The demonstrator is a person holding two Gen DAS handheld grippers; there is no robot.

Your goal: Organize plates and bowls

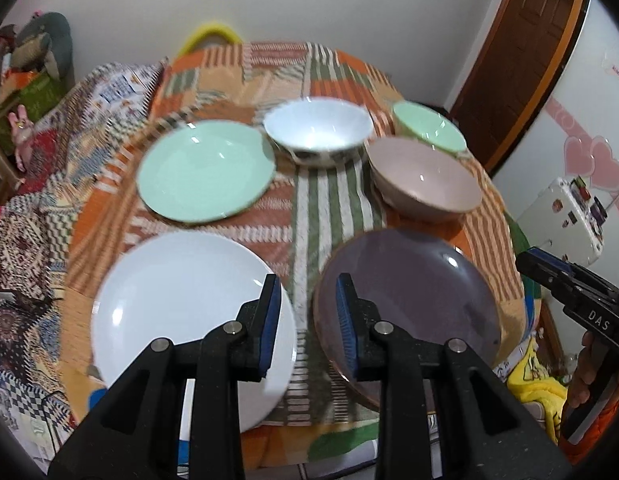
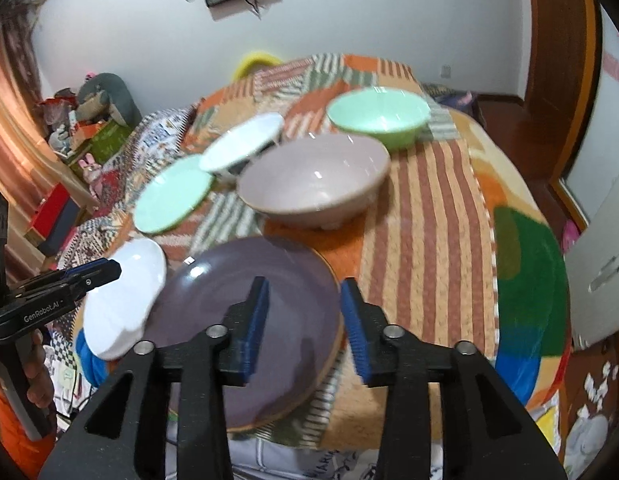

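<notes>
Presently, on the patchwork cloth (image 1: pixel 329 200) lay three plates and three bowls. Near row: white plate (image 1: pixel 181 312) at left, purple plate (image 1: pixel 421 300) at right, apart. Far row: green plate (image 1: pixel 205 168), white bowl (image 1: pixel 317 128), pink bowl (image 1: pixel 425 176), green bowl (image 1: pixel 429 128). Left gripper (image 1: pixel 307 328) stood above the gap between the near plates, jaws parted, empty. Right gripper (image 2: pixel 305 328) straddled the purple plate's right rim from above, jaws parted, gripping nothing.

Mint green plate (image 1: pixel 205 170), white plate (image 1: pixel 181 312), purple plate (image 1: pixel 421 296), white bowl (image 1: pixel 317 130), pink bowl (image 1: pixel 425 178), green bowl (image 1: pixel 429 128); orange-green striped patchwork cloth (image 1: pixel 329 208) is seen
</notes>
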